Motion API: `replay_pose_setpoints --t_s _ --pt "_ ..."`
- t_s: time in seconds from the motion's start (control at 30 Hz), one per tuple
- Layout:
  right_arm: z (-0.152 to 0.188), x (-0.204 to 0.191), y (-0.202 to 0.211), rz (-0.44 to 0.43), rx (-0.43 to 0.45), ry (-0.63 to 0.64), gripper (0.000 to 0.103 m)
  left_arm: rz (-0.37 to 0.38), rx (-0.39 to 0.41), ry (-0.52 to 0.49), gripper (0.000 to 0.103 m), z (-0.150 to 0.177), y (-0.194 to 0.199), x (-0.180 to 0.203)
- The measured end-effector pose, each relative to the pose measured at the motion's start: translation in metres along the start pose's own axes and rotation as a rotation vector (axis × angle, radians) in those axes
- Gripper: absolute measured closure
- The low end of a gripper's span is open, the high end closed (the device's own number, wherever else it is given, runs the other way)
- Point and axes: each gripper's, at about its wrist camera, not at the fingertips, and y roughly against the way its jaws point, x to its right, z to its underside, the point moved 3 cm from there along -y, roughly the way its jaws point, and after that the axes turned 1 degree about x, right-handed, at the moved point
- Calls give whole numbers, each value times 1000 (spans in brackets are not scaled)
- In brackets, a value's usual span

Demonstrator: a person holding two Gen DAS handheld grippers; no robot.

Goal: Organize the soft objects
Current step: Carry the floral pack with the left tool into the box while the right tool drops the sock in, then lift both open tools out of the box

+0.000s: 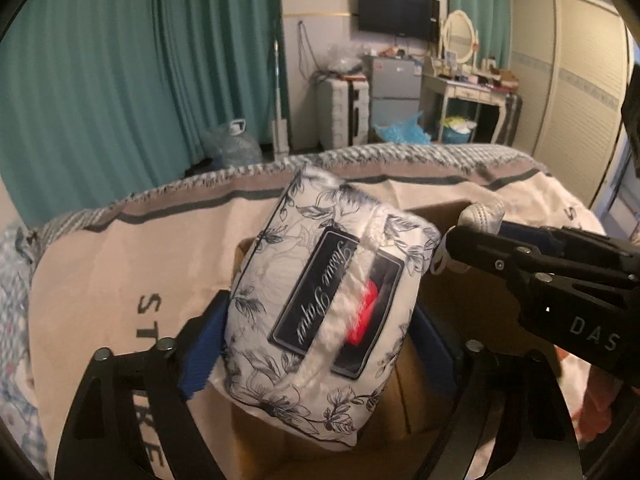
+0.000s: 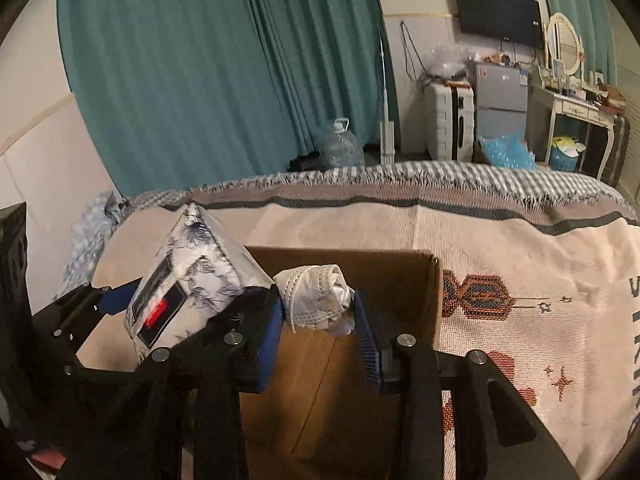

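My left gripper is shut on a white tissue pack with dark flower print and holds it above an open cardboard box on the bed. The pack also shows in the right wrist view. My right gripper is shut on a rolled white cloth and holds it over the same box. In the left wrist view the right gripper reaches in from the right with the cloth at its tip. The two grippers are close side by side.
The box rests on a beige patterned blanket over the bed. Beyond the bed are teal curtains, a water jug, a white suitcase, a small fridge and a dressing table.
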Motion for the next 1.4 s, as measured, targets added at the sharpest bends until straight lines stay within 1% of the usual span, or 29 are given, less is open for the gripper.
replay_pose_setpoints --t_s 0.03,0.07,0.1,0.13,0.23,0.37,0.47,0.6,0.63,0.67,0.7,0.77,0.83,0.93,1.07,1.17,1.23,1.27,1.33,1.4 --pt "1 2 -3 10 -1 5 55 4 -2 -9 15 1 -2 2" --pt "2 5 -4 22 -2 7 49 6 -5 -17 15 0 -4 5" --pt "2 6 -4 26 0 5 39 4 -7 -30 15 1 -2 7" --pt "2 7 -1 26 4 -1 35 -4 -5 -41 15 1 -1 7" --pt "-2 8 15 25 21 -20 34 -36 4 -54 15 -5 10 8" --pt "-11 3 59 49 59 -8 34 -26 38 -29 15 -15 50 1" --pt "-18 -7 104 83 91 16 34 -34 86 -16 15 -23 96 -4" --pt "-24 -27 176 112 142 53 31 -55 188 -16 15 -31 173 -10" --pt "-24 -32 190 116 149 63 30 -64 213 -14 13 -32 195 -13" --pt "-23 -39 208 121 156 79 30 -66 227 -10 10 -31 209 -16" --pt "-21 -45 224 127 164 92 29 -68 251 -2 9 -29 232 -19" --pt "-13 -57 257 140 176 112 26 -65 273 10 8 -24 257 -23" --pt "-3 -66 283 147 186 121 17 -64 284 21 8 -14 284 -28" --pt "16 -79 315 167 192 125 7 -70 278 19 8 8 308 -29" --pt "43 -90 327 149 159 123 7 -102 267 -9 8 44 321 -24" --pt "73 -98 320 151 131 124 7 -71 220 9 8 76 313 -20" --pt "98 -101 306 134 89 123 7 -51 154 33 8 101 292 -19" --pt "115 -102 293 134 58 121 7 -55 138 40 8 109 289 -18" --pt "142 -102 274 141 26 111 7 -57 74 58 8 135 265 -18" --pt "172 -102 247 131 -32 110 7 -72 30 71 8 158 248 -20"
